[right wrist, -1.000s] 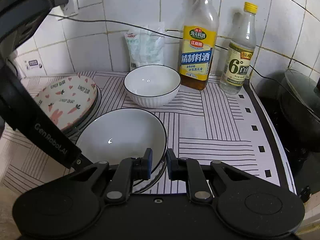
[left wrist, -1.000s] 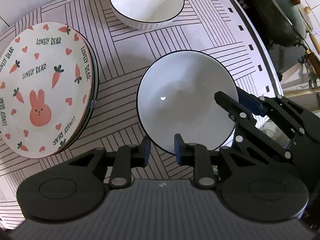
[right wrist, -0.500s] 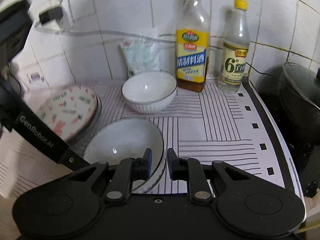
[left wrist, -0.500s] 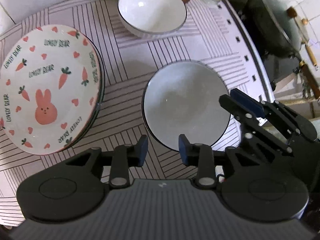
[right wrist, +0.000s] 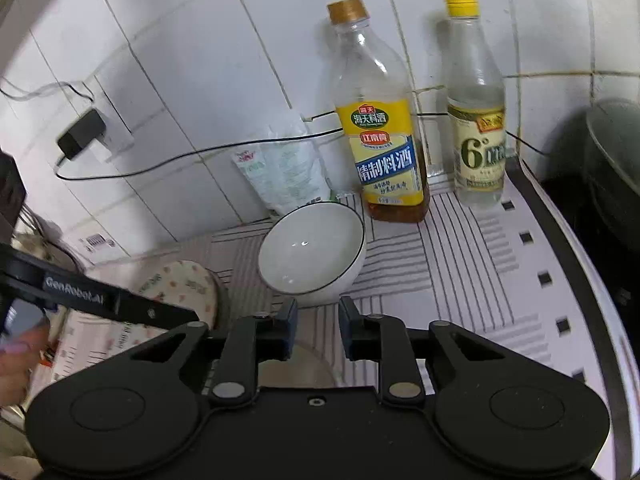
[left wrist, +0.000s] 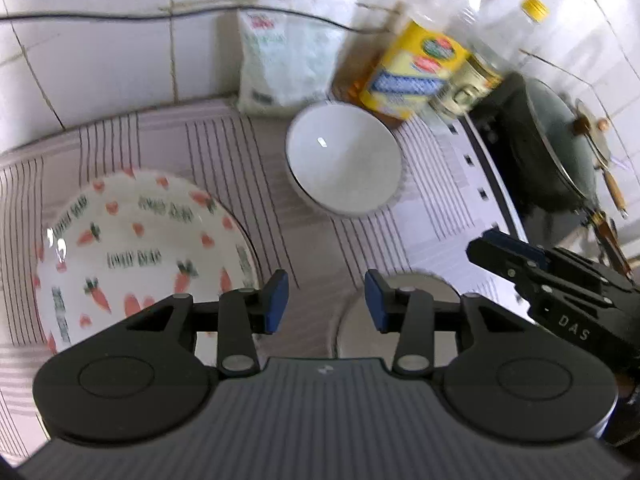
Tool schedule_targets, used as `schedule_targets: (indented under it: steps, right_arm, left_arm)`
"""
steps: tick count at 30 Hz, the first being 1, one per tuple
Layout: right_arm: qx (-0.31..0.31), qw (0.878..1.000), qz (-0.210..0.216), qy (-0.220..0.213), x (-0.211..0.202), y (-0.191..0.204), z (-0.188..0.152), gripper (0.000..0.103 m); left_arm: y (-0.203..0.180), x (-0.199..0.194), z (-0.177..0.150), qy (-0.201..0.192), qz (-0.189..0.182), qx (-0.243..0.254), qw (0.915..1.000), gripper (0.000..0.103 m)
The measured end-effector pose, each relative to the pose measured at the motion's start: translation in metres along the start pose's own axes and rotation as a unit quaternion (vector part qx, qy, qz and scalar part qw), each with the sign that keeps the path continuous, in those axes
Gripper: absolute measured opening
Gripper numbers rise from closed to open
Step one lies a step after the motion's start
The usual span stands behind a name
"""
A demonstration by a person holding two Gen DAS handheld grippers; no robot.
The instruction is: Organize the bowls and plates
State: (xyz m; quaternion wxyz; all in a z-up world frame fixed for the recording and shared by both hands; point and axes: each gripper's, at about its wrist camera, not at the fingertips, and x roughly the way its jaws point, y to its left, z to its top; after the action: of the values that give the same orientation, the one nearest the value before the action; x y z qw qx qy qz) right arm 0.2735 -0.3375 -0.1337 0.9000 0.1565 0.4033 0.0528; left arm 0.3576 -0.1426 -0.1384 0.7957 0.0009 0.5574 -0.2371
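You have just let go: both the left gripper (left wrist: 326, 296) and right gripper (right wrist: 318, 328) have been spreading, empty. The shallow white plate (left wrist: 400, 312) rests on the striped mat below them; the deep white bowl (right wrist: 312, 252) waits ahead.

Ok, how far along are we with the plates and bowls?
Done: the carrot plates look stacked on the left, and the shallow white dish lies flat on the mat. In hand: nothing. The left gripper and right gripper have just been opening their jaws, nothing between them. Left: the deep white bowl stands alone near the bottles, probably next.
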Motion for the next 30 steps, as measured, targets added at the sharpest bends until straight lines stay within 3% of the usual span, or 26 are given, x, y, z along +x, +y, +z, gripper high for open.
schedule_targets:
  steps: [3, 6, 12, 17, 20, 22, 27, 30]
  right_arm:
    - [0.026, 1.0, 0.001, 0.013, 0.017, -0.01, 0.016, 0.032]
    - [0.047, 0.998, 0.016, 0.039, 0.034, -0.017, 0.024, 0.038]
    - [0.052, 0.997, 0.015, 0.057, 0.071, -0.023, 0.032, 0.04]
    - [0.024, 0.997, -0.005, 0.07, 0.101, -0.026, 0.042, 0.039]
    - [0.007, 0.998, -0.032, 0.059, 0.108, -0.027, 0.043, 0.035]
    - [0.02, 0.997, -0.036, 0.059, 0.113, -0.034, 0.044, 0.029]
    - [0.059, 0.995, -0.036, 0.069, 0.123, -0.055, 0.04, 0.025]
    - [0.082, 0.993, -0.031, 0.078, 0.129, -0.064, 0.033, 0.012]
  left_arm:
    - [0.001, 0.01, 0.013, -0.014, 0.021, 0.007, 0.9997, 0.048]
    - [-0.004, 0.021, 0.023, -0.013, 0.03, 0.047, 0.9984, 0.055]
    - [-0.002, 0.048, 0.04, -0.003, 0.027, 0.066, 0.9975, 0.058]
    - [-0.002, 0.076, 0.057, 0.002, 0.048, 0.078, 0.9958, 0.058]
    - [-0.004, 0.086, 0.065, 0.003, 0.055, 0.084, 0.995, 0.058]
    - [-0.004, 0.092, 0.068, 0.0, 0.058, 0.082, 0.9949, 0.062]
    - [-0.005, 0.103, 0.069, 0.005, 0.062, 0.079, 0.9949, 0.062]
    - [-0.002, 0.1, 0.066, 0.0, 0.044, 0.065, 0.9969, 0.06]
